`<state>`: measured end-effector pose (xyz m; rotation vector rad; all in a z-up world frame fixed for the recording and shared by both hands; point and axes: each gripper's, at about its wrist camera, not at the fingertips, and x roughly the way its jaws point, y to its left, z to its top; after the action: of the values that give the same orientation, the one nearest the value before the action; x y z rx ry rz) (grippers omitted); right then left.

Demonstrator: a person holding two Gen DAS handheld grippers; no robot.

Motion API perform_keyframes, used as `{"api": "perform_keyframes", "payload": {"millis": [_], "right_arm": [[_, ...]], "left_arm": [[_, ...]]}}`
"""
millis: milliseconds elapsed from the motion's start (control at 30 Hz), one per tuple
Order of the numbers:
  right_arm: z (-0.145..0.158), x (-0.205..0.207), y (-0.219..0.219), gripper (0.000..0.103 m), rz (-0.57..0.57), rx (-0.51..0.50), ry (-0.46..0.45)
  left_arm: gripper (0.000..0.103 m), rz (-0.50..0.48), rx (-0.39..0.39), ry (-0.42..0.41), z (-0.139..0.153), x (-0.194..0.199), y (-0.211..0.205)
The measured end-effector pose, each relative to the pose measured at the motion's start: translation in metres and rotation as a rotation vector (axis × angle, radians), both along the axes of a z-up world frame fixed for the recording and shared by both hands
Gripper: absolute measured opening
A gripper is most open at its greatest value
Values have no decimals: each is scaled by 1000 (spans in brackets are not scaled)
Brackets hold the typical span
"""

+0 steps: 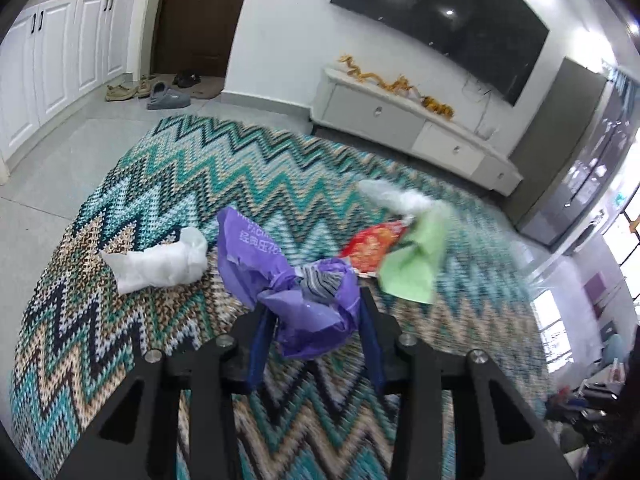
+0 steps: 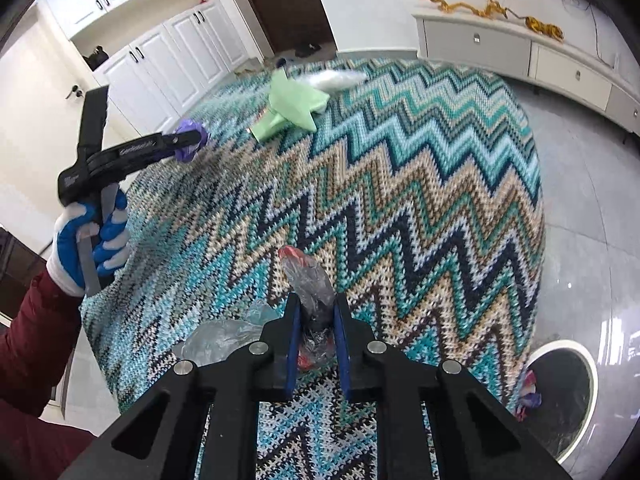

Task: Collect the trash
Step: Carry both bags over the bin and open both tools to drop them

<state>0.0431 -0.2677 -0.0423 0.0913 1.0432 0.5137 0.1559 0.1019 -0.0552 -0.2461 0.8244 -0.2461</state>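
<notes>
— Gripped between the left tongs point(image 1: 316, 312) is a crumpled purple wrapper point(image 1: 280, 276), lifted clear of the zigzag rug point(image 1: 192, 168); is anything carried on the other side?

— A clear plastic wrapper with red print point(image 2: 308, 284) is pinched in the right tongs point(image 2: 316, 312), the fingers drawn narrow around its bunched middle. More clear film point(image 2: 224, 336) is seen just beside them, though whether it belongs to the same piece cannot be told.

— What is left on the rug?

— A white crumpled bag point(image 1: 160, 264), a red and orange packet point(image 1: 372, 248), a green paper sheet point(image 1: 416, 264) partly over that packet, and a translucent white bag point(image 1: 396, 198) beyond them. A round bin point(image 2: 560, 392) with some trash in it is seen on the tiled floor at the rug's edge, near the right tongs.

— How is such material judged to handle?

— All of it is judged very light, soft and slippery; thin film is easily lost from a loose grip. A bunched fold or crumpled ridge is best taken, not a flat edge. The green sheet is likely stiffer and could be pinched at a raised crease.
</notes>
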Motion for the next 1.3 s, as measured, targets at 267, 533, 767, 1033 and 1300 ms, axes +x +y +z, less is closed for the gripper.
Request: {"api": "perform_keyframes", "payload": {"millis": [267, 533, 767, 1033, 1300], "right_arm": [[36, -12, -43, 15, -55, 45, -112], [58, -32, -119, 15, -173, 37, -189], [42, -54, -211, 15, -366, -18, -173], [5, -87, -280, 15, -536, -132, -125], [-32, -101, -328, 15, -638, -130, -59]], "left_arm": [[38, -114, -25, -100, 51, -43, -34], [38, -262, -11, -128, 72, -61, -122], [38, -439, 33, -80, 61, -66, -238], [38, -648, 66, 17, 31, -85, -367], [40, -776, 77, 103, 10, -97, -456]]}}
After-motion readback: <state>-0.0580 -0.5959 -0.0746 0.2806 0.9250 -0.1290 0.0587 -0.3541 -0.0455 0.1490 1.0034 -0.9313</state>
